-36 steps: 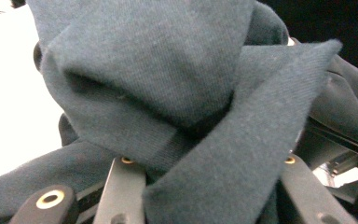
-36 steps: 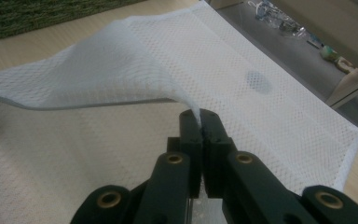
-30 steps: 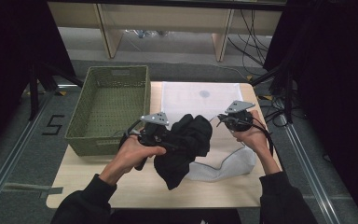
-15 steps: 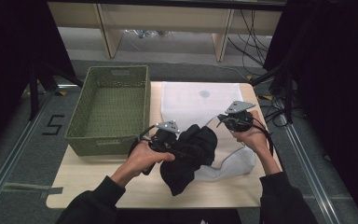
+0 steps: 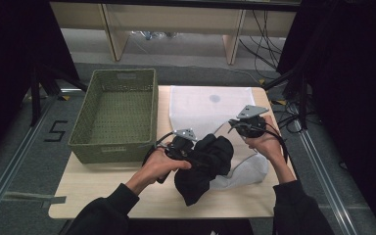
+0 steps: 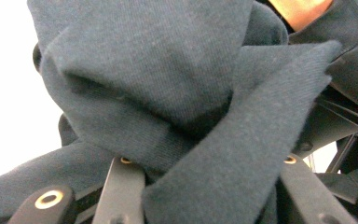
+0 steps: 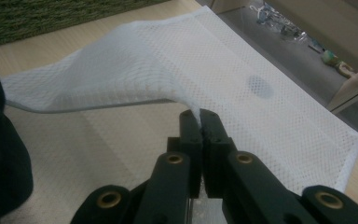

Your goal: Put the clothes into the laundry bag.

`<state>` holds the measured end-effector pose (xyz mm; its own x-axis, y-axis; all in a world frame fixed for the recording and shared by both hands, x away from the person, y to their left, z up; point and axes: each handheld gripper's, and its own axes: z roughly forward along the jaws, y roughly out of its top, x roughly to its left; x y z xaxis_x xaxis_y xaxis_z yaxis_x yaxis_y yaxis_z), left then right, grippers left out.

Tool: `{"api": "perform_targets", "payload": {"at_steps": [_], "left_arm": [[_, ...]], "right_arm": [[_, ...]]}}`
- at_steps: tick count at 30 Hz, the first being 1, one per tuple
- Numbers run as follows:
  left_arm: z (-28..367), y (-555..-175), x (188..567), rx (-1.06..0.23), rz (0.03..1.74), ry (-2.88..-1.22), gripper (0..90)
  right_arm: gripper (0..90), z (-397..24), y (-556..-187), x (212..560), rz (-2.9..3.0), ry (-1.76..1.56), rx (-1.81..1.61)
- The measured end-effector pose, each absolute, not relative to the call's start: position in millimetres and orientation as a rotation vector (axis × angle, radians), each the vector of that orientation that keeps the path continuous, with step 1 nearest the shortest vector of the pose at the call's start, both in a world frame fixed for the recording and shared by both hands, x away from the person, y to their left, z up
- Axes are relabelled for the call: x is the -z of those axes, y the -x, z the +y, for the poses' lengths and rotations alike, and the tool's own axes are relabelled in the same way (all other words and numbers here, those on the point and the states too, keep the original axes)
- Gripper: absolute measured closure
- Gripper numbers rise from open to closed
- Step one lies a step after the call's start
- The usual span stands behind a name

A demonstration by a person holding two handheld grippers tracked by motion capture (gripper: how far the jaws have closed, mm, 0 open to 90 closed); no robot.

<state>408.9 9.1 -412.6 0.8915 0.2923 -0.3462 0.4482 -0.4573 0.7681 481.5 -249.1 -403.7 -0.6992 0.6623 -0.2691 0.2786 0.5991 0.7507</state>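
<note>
A dark bundled garment [image 5: 203, 166] hangs over the table's front middle, and my left gripper [image 5: 196, 152] is shut on it. In the left gripper view the cloth [image 6: 168, 84] bulges between and over both jaws of the left gripper [image 6: 205, 163]. A white mesh bag [image 5: 200, 105] lies on the table behind it. My right gripper [image 5: 235, 128] is shut on the bag's upper rim [image 7: 121, 88] and holds it lifted, so the mouth gapes toward the garment. In the right gripper view the tips of the right gripper [image 7: 200, 121] pinch the mesh, with the garment [image 7: 0, 177] at the left edge.
A green woven basket [image 5: 115, 115] stands on the left half of the wooden table [image 5: 103, 191], close to my left hand. Shelf legs and cables [image 5: 269, 34] lie on the floor beyond the table's far edge.
My left hand has carried the garment to the right and lower, closer to the bag's lifted mouth. The right gripper has kept its hold in place.
</note>
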Motion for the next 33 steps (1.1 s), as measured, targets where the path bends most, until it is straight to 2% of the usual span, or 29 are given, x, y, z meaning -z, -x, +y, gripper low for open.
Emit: {"api": "perform_targets", "payload": {"at_steps": [12,16,24,33], "left_arm": [[-16,-417,425,0.268,0.531,-2.082,62.4],[-23,-423,427,0.251,0.544,-2.079,62.3],[-38,-428,432,0.317,0.516,-2.092,62.0],[-42,-428,422,0.295,0.483,-2.093,61.8]], "right_arm": [[89.7,-250,-482,401,2.286,-0.719,-0.961],[89.8,-251,-481,399,2.274,-0.715,-0.956],[89.7,-251,-480,396,2.278,-0.719,-0.974],[89.7,-253,-480,394,2.274,-0.712,-0.98]]}}
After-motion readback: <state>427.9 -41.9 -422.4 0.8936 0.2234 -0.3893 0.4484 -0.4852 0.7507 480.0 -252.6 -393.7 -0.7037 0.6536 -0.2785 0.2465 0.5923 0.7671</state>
